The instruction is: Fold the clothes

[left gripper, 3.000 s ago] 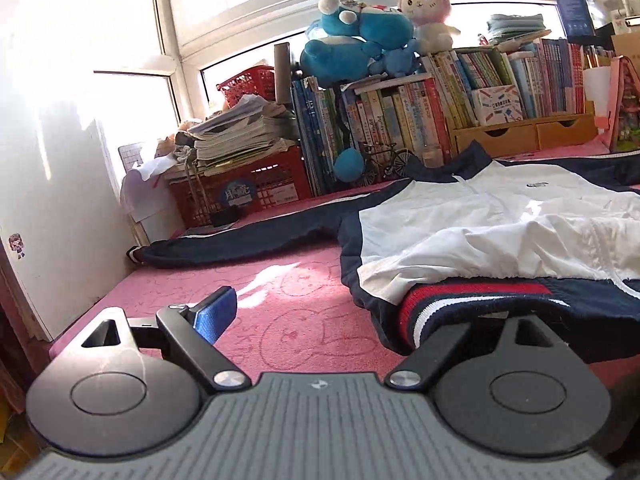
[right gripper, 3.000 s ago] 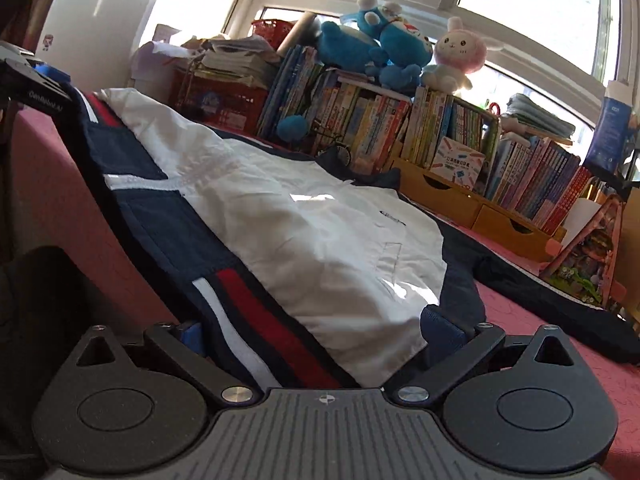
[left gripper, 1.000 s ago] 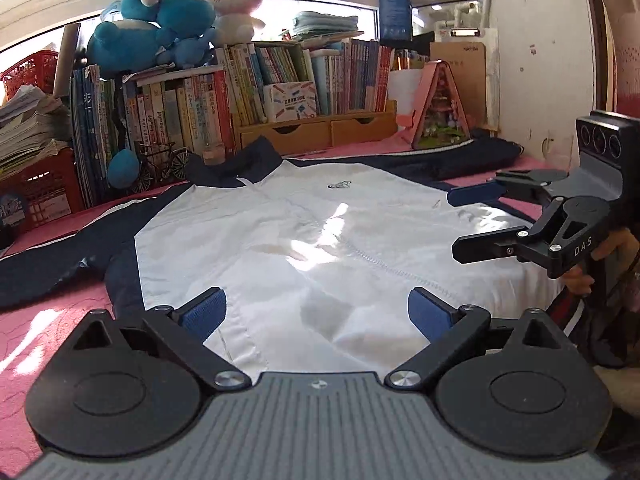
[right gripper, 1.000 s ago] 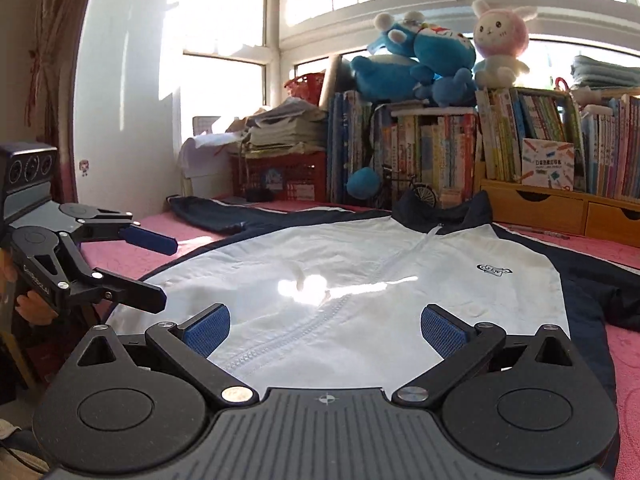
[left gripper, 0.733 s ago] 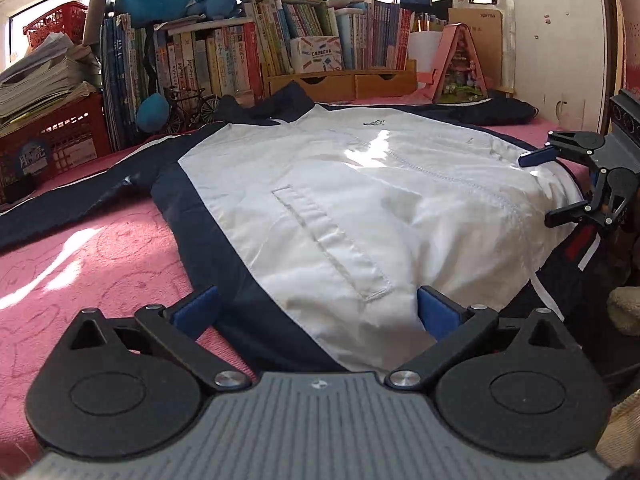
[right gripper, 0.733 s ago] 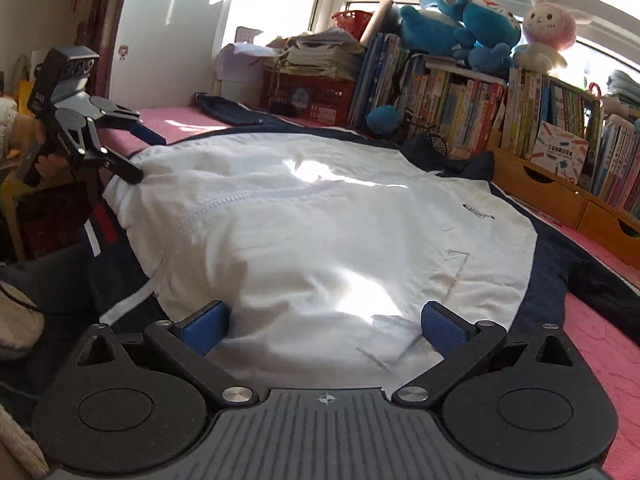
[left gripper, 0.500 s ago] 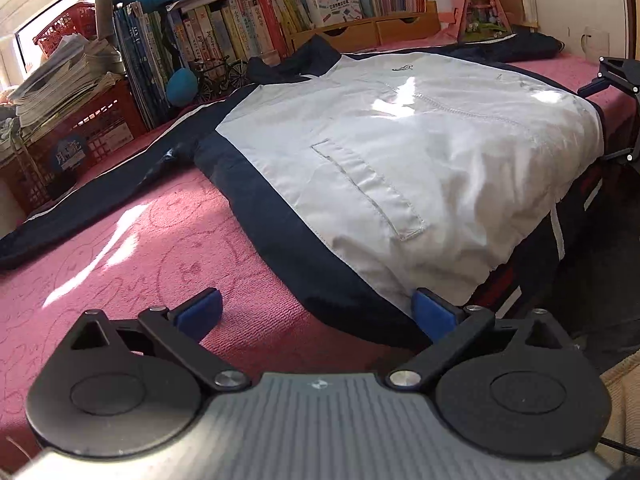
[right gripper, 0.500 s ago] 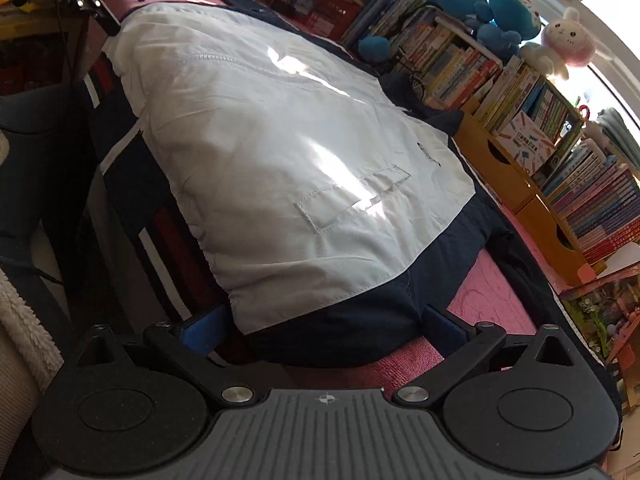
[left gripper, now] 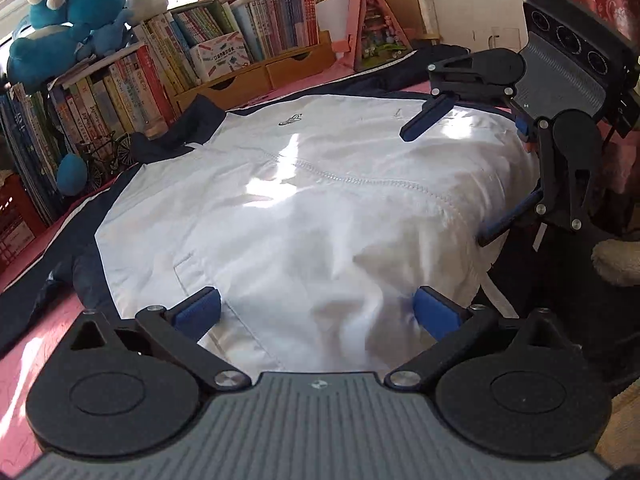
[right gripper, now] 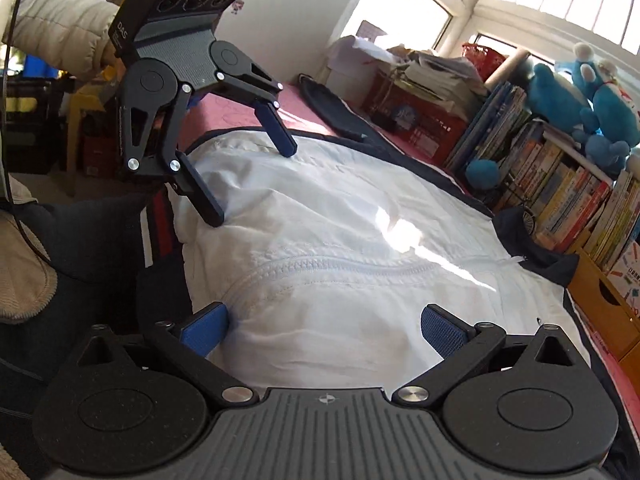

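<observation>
The white and navy jacket (left gripper: pixel 304 216) lies front up, spread flat on the pink bed cover (left gripper: pixel 24 360), its hem draped over the near edge. Left of its zip, the left gripper (left gripper: pixel 316 312) hangs released over the hem; right of the zip, the right gripper (right gripper: pixel 324 326) is likewise spread wide. Neither seems to pinch cloth, though the hem is partly hidden. For a clean fold, take both hem corners level. Beyond the jacket's collar stand books (left gripper: pixel 132 92), so room lies mostly toward the near edge.
</observation>
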Motion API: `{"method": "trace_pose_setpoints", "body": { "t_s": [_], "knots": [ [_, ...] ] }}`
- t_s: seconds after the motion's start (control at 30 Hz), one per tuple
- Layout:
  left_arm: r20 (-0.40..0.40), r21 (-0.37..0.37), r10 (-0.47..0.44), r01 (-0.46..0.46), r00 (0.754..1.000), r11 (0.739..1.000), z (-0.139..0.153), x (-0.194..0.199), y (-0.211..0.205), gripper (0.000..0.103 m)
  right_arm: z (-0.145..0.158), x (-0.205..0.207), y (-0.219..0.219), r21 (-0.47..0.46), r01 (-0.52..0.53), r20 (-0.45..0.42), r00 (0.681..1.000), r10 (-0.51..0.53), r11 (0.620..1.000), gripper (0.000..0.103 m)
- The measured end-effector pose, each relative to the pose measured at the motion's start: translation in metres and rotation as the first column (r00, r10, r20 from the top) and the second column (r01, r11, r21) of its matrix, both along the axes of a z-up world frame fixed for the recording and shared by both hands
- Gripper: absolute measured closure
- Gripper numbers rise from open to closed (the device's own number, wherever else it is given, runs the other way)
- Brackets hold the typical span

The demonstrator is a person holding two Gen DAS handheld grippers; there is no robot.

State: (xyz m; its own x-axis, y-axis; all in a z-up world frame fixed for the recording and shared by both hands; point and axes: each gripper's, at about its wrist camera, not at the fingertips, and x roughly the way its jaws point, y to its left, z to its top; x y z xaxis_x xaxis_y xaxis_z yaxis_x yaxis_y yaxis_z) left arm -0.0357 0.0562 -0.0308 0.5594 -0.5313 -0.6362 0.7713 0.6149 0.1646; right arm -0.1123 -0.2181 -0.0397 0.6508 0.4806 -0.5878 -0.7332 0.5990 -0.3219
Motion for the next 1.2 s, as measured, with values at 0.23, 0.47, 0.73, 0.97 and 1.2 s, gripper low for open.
{"method": "trace_pose_setpoints", "body": {
  "t_s": [0.23, 0.47, 0.73, 0.97, 1.2],
  "knots": [
    [-0.034, 0.05, 0.22, -0.218, 0.975, 0.975, 0.011, -0.008, 0.067, 0.0, 0.001, -0.029, -0.065, -0.102, 0.207, -0.067, 0.974, -0.214, 0.973, 0.0],
    [-0.089, -0.175, 0.288, -0.299, 0.954, 0.938, 0.076, 0.029, 0.015, 0.0, 0.048, 0.004, -0.034, 0.067, 0.387, -0.092, 0.92, -0.381, 0.92, 0.0],
    [-0.354, -0.039, 0.306, -0.341, 0.884, 0.939, 0.063, 0.112, -0.115, 0.021, 0.019, 0.041, 0.042, 0.306, 0.614, -0.259, 0.789, -0.557, 0.728, 0.028],
    [-0.307, 0.08, 0.455, -0.453, 0.836, 0.888, 0.027, 0.152, -0.166, 0.07, -0.007, 0.028, 0.075, 0.319, 0.677, -0.131, 0.724, -0.677, 0.663, 0.031],
    [-0.291, 0.069, 0.506, -0.51, 0.812, 0.858, 0.027, 0.179, -0.188, 0.07, -0.003, 0.028, 0.066, 0.382, 0.67, -0.15, 0.725, -0.672, 0.637, 0.043]
  ]
}}
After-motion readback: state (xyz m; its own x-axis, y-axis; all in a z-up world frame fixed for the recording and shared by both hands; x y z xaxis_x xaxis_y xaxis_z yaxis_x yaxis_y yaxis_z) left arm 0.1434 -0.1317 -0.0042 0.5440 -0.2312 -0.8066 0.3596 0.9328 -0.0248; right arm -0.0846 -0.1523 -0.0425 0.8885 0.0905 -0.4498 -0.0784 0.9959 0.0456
